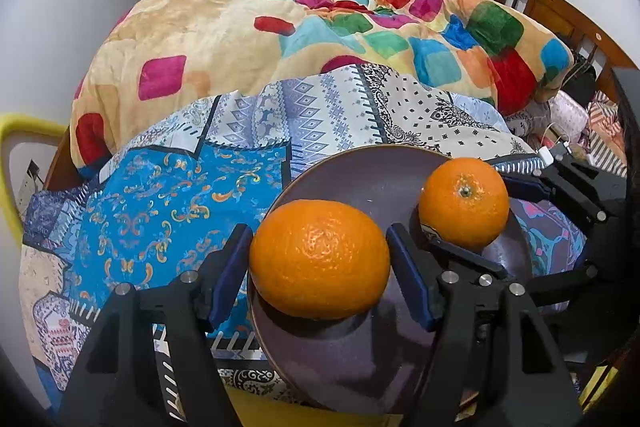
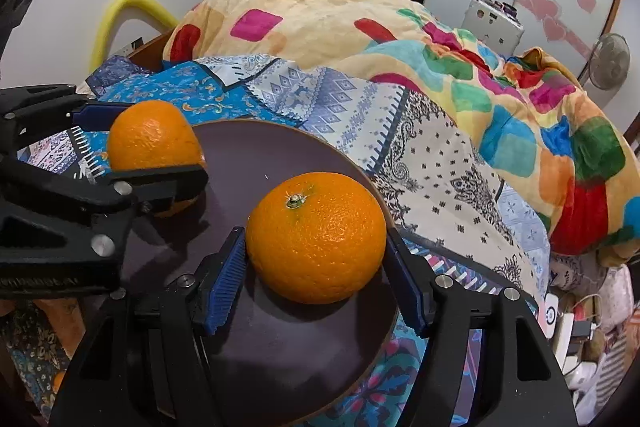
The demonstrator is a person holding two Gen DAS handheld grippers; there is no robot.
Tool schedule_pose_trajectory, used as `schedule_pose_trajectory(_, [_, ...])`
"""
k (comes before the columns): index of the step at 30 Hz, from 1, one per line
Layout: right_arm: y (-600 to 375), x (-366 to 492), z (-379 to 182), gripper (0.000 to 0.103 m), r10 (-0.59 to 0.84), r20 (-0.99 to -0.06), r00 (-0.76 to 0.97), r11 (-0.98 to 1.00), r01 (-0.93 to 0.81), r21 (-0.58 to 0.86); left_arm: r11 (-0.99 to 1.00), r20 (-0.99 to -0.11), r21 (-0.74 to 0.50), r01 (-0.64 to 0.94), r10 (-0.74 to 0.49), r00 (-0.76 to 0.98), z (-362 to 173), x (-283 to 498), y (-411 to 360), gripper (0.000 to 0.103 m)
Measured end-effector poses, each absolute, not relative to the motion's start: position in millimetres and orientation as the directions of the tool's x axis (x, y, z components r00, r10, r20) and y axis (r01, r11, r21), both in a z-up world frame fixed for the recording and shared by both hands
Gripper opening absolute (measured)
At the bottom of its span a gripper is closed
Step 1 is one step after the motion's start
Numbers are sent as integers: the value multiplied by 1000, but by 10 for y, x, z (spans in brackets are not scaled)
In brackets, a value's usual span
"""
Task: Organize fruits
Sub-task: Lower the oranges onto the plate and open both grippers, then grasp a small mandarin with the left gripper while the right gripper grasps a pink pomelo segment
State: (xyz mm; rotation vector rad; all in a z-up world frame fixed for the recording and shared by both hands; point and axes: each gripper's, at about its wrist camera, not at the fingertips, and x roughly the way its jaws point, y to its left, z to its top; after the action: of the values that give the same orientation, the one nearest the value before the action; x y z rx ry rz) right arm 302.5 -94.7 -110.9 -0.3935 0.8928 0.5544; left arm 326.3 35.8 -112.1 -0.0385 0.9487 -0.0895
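Where quilts crowd, oranges (two) share plate.

Left tongs: black plastic linkage arms with triangular cut-outs, round silver pivot screws, ribbed blue pads on both fingers. Right tongs: same black build, silver screws, blue serrated pads. No sleeves visible.

Both wrist cameras look steeply down, close over the shared dark plate.
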Motion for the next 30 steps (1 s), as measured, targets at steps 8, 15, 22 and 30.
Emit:
schedule_pose_trajectory(8, [-1071,2988,-996,75,296,-794,531,809,-582,-87,997,-780,-54,64,-82,620,-954,3145,341,84])
schedule_pose_trajectory(15, [-1176,2817,-811,76,309,-756,577,814,-572,-104,998,-743,-46,45,-64,666,-718,2919,320,84])
schedule_pose_trajectory(22, [-1337,2554,-648,76,327,-723,608,824,-559,-98,1000,-709,-26,14,-29,705,-526,2576,305,84])
schedule_pose_trajectory(30, [-1544,2092,-434,76,349,-671,654,825,-554,-111,999,-695,-45,-23,-14,719,-490,2130,314,84])
